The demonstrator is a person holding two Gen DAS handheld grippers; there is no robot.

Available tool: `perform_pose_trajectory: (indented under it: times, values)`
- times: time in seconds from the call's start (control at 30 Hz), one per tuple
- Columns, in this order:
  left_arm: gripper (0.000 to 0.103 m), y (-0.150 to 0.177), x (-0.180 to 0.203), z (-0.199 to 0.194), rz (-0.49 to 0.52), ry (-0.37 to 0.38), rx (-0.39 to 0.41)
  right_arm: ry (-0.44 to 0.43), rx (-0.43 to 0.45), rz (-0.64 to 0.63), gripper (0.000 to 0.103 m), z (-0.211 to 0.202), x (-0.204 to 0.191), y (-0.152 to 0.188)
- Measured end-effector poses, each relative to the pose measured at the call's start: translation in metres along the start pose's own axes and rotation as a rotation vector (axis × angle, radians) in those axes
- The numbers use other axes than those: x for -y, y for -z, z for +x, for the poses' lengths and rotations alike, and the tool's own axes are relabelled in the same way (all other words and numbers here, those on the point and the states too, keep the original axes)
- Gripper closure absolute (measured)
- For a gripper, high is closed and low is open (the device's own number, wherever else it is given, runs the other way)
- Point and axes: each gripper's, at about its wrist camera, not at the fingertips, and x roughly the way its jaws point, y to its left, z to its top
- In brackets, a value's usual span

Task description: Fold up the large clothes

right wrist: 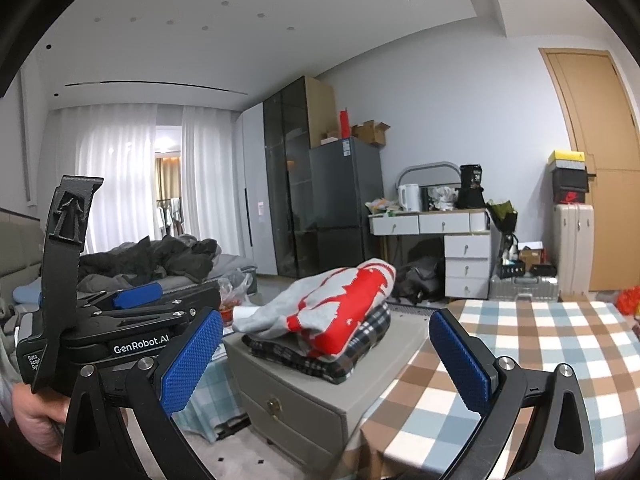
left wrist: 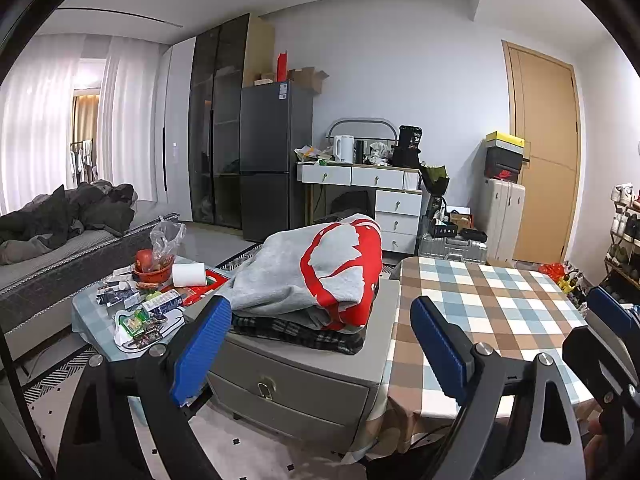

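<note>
- Though spread with a brown, blue and white check cloth, carries no garment on the part in view: tabletop [left wrist: 480, 312], right of the grey drawer cabinet [left wrist: 296, 364] and close against it.
- Bears a small stack of clothes on top of the drawer cabinet: grey-and-red sweatshirt [left wrist: 280, 276] uppermost, loosely bundled rather than squared, with a fold of grey cloth drooping toward the left edge.
- Lies flat beneath it, dark checks showing along the front: plaid garment [left wrist: 296, 336], folded more neatly.
- Fits two readings alike: clothes waiting to be carried to the tabletop, or clothes folded and set aside.
- Hangs in the air short of the stack, jaws spread wide and empty: left hand-held gripper [left wrist: 320, 320].
- Hovers beside it, likewise wide open and holding nothing: right hand-held gripper [right wrist: 325, 320].
- Risk, as a judgement: pinching too deep into the sweatshirt could catch the plaid garment too and drag both off the drawer cabinet.
- Further risk: lifting by one loose fold could let the bundle unroll and sweep across the cluttered low table [left wrist: 86, 308] to the left.
</note>
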Motion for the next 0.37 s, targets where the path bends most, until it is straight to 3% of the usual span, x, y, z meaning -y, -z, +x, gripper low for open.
perform_pose_trajectory:
  times: [0.1,0.27,0.37]
  values:
    - [0.015,0.0004,0.0018,0.0031,0.007,0.001,-0.004,-0.003,-0.005,0.003,0.000,0.0009,-0.0006,0.0011]
    - [0.015,0.0035,0.0004,0.0063,-0.021,0.088,-0.017,-0.009,-0.013,0.011,0.000,0.0033,0.0001,0.0031]
    - [0.015,0.0040,0.0013,0.0061,-0.021,0.077,-0.014,-0.011,-0.018,0.023,0.000,0.0038,0.0024,0.0038]
